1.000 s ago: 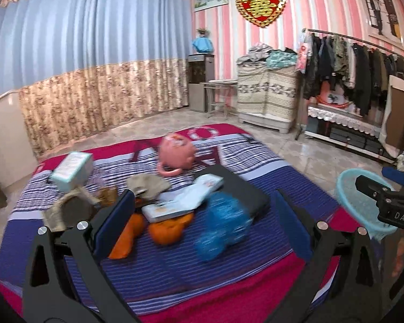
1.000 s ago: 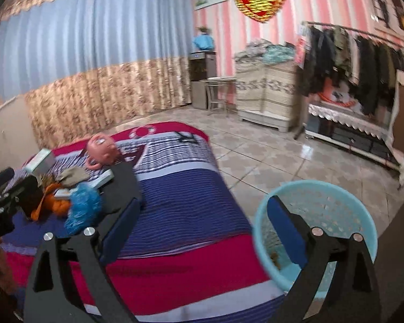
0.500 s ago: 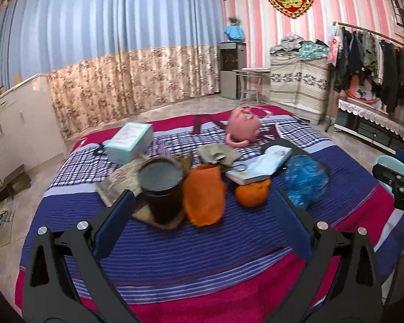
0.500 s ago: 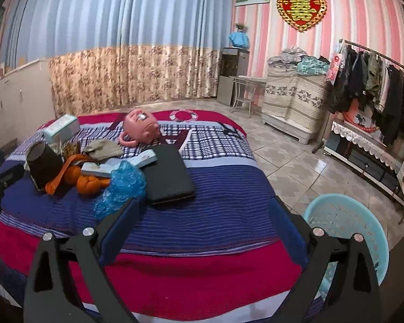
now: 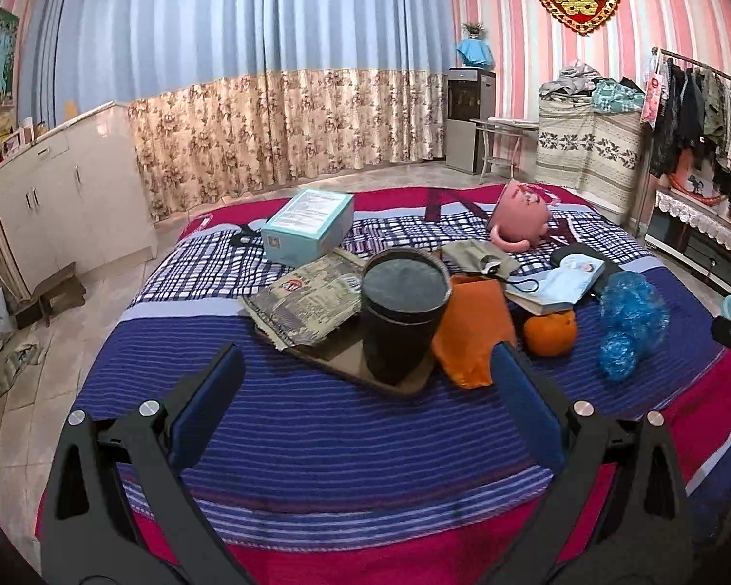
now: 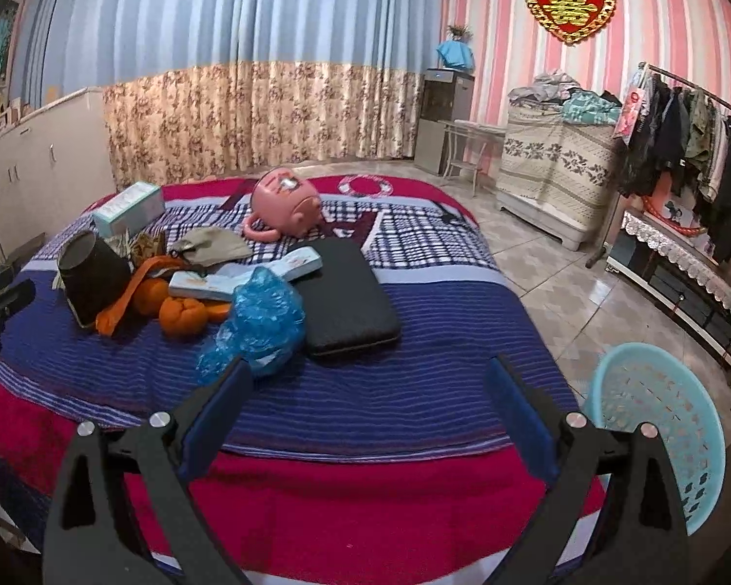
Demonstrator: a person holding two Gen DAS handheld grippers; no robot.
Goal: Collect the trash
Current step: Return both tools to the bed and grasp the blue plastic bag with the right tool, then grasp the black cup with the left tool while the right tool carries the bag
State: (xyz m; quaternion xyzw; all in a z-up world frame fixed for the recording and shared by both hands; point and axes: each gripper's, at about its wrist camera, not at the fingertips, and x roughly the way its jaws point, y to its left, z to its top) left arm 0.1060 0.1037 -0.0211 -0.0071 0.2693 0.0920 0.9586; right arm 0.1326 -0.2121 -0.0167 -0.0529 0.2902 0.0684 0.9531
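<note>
On the bed (image 5: 365, 429): a heap of clutter lies on the striped blanket.
Left gripper (image 5: 365, 375): fingers spread wide, holding nothing, above the near blanket and facing the black cup (image 5: 404, 312).
Right gripper (image 6: 368, 380): fingers wide apart, empty, over the foot of the bed.
Black cup: upright on a brown tray (image 5: 336, 356), touching a folded newspaper (image 5: 312, 300) on its left.
Orange cloth (image 5: 472, 326): leaning on the cup's right side.
Orange (image 5: 550, 334): just right of the cloth, under the edge of a book (image 5: 555, 282).
Blue bag (image 6: 258, 324): crumpled plastic, beside the black case (image 6: 341, 297) and close to the right gripper's left finger.
Basket (image 6: 658, 429): pale blue, on the floor right of the bed, behind the right gripper's right finger.
Far side: teal box (image 5: 307, 226) and pink toy (image 5: 519, 219), well apart.
</note>
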